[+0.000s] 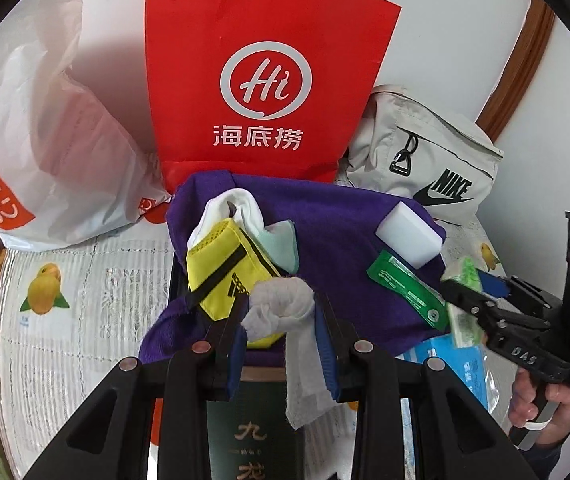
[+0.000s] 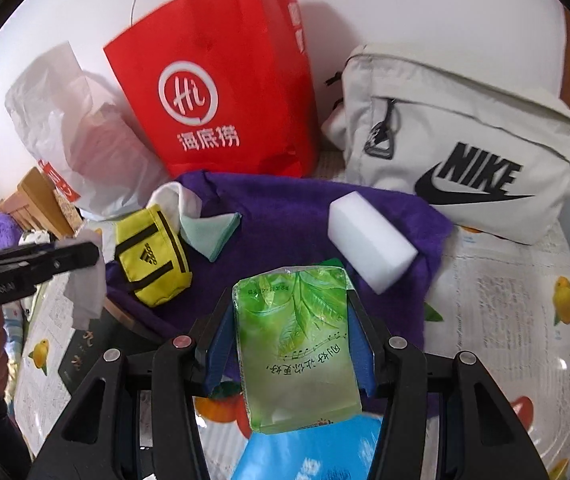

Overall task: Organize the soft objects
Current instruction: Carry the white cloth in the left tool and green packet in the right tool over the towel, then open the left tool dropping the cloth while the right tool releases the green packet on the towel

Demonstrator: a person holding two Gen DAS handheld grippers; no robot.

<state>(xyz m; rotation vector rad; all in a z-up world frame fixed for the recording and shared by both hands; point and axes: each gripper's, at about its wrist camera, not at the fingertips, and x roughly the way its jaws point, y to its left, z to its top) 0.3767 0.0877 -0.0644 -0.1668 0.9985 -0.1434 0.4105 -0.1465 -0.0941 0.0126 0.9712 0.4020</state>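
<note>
**Two Grippers, Two Soft Loads Over a Purple Towel**

The left gripper (image 1: pixel 281 320) is clenching a crumpled white cloth (image 1: pixel 281 308), whose loose tail is hanging down between the blue-padded fingers (image 1: pixel 327 344). Just beyond it, a yellow pouch (image 1: pixel 225 276), a white sock (image 1: pixel 233 208) and a pale green cloth (image 1: pixel 283 244) are lying together on the purple towel (image 1: pixel 337 216), with a white sponge block (image 1: pixel 409 232) and a green sachet (image 1: pixel 405 288) resting further right on the same towel. The right gripper (image 2: pixel 291 332) is grasping a green tissue pack (image 2: pixel 297 352) upright between its fingers, holding it above the towel's near edge. Behind the pile, a red paper bag (image 1: pixel 261 76) is standing against the wall, flanked by a white plastic bag (image 1: pixel 45 140) and a beige Nike bag (image 1: pixel 425 156), all on a lemon-print tablecloth (image 1: pixel 65 312).
</note>
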